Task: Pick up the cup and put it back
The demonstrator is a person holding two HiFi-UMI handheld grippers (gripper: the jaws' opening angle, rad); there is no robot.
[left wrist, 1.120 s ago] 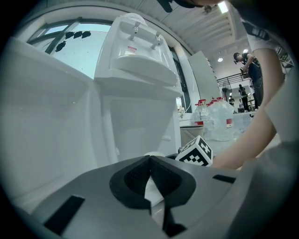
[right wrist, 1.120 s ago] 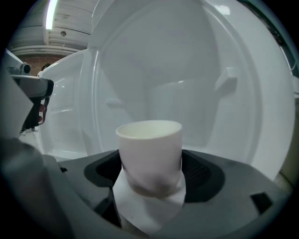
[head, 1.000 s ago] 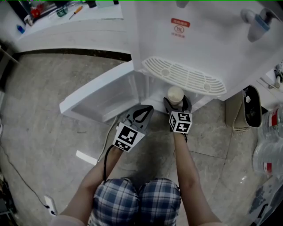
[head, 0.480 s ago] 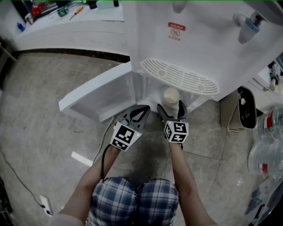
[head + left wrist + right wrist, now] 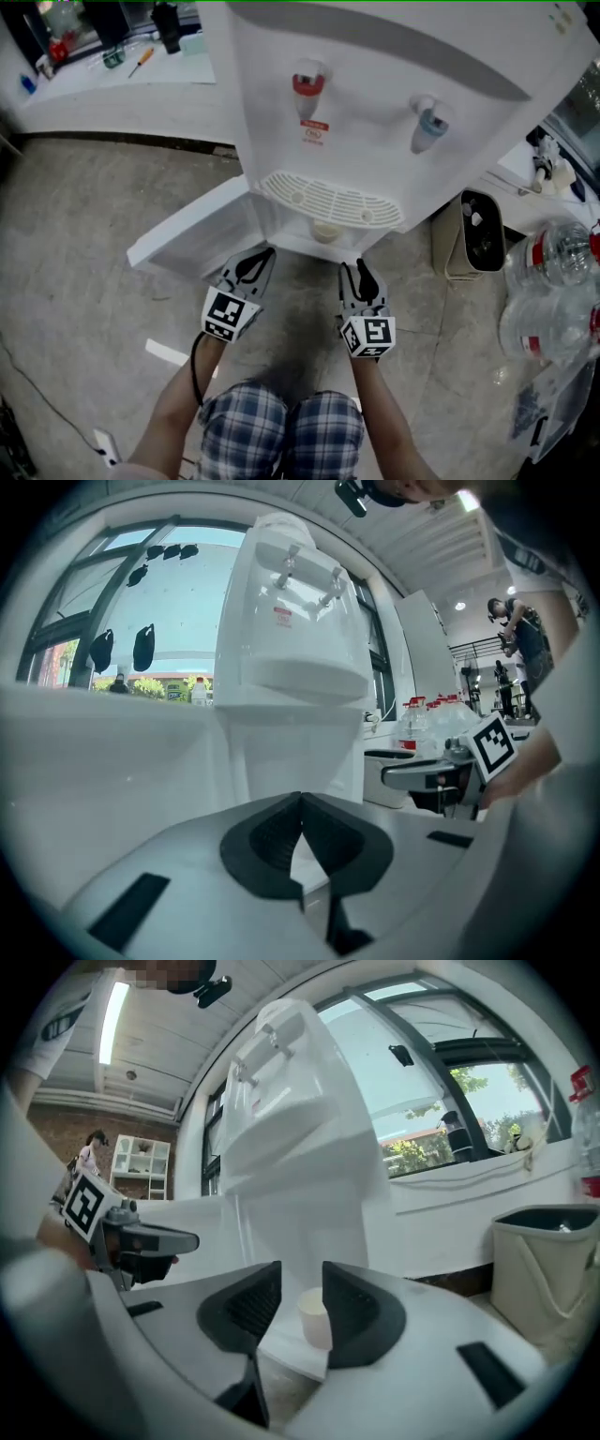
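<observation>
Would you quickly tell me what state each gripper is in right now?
Left gripper: closed, empty.
Right gripper: open, fingers have just been closing with nothing between them; the cup stands beyond, in the water dispenser.

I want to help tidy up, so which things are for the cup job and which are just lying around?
For the job: cup; water dispenser with its open door, where the cup stands.
Just lying about: bin; water bottles; tools on the counter.

1 cup [image 5: 325, 231], 1 dispenser [image 5: 375, 84] w/ 2 taps [image 5: 309, 86] [image 5: 427, 127], 1 bin [image 5: 478, 234], 2 grippers [image 5: 265, 253] [image 5: 353, 269].
</observation>
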